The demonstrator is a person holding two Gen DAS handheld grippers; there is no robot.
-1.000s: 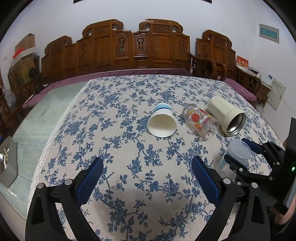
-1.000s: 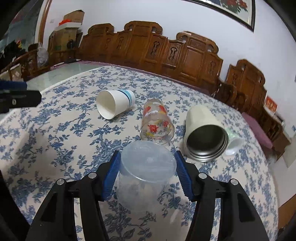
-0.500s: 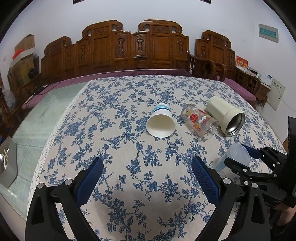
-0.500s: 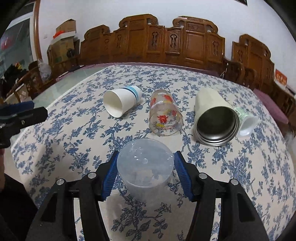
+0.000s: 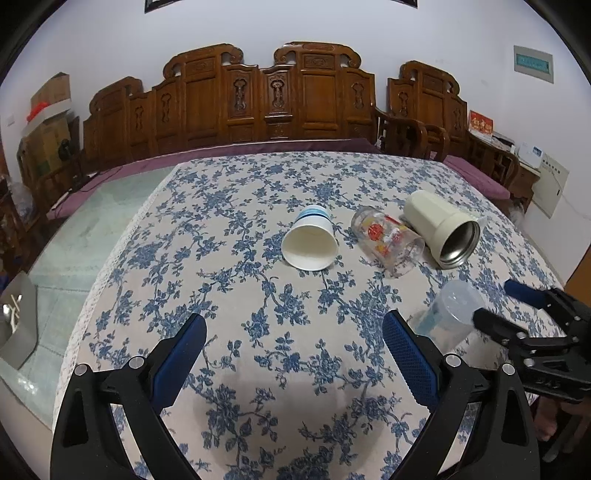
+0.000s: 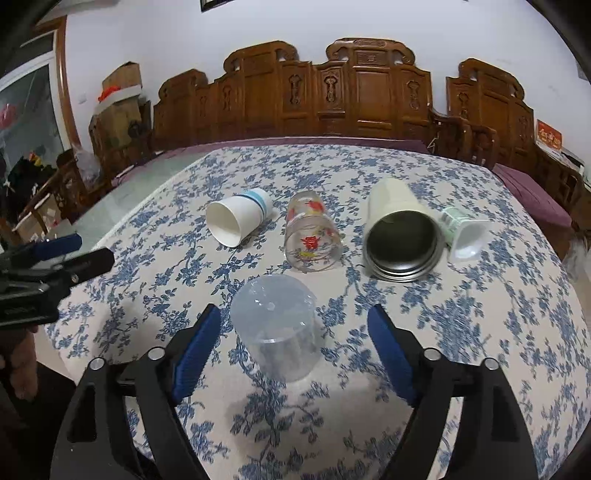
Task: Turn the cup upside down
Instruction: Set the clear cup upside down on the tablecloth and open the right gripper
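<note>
I had the right gripper (image 6: 293, 341) spread wide, pads clear of the clear plastic cup (image 6: 275, 326), which stood bottom-up at lower centre of the right wrist view. My left gripper (image 5: 293, 347) was spread over bare tablecloth (image 5: 236, 229). Toward the upper centre lay the paper cup (image 6: 238, 219), glass (image 6: 312, 234) and steel flask (image 6: 400, 238).

Carved wooden chairs (image 5: 266, 99) line a pale wall (image 5: 295, 26). Desk under blue floral cloth (image 5: 229, 206). Cardboard boxes (image 5: 48, 110) at left.
</note>
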